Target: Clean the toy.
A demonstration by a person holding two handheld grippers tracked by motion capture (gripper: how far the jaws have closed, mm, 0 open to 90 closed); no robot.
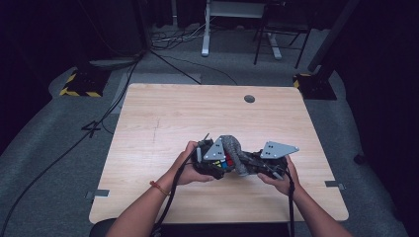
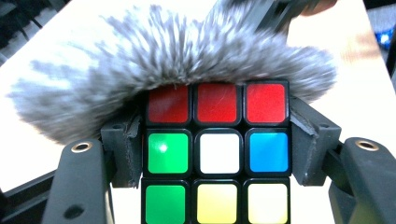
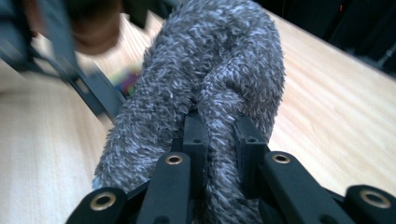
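L tool clamped on the puzzle cube, pads on both side faces, red row on top. R tool pinched shut on the grey fuzzy cloth, which drapes over the cube's far edge. Both held just above the counter, front-centre. Looks like wiping/wrapping the cube w/ the cloth, roughly mid-job: top edge covered, front face bare. Plenty of free counter ahead and to both sides; near edge is close to the hands.
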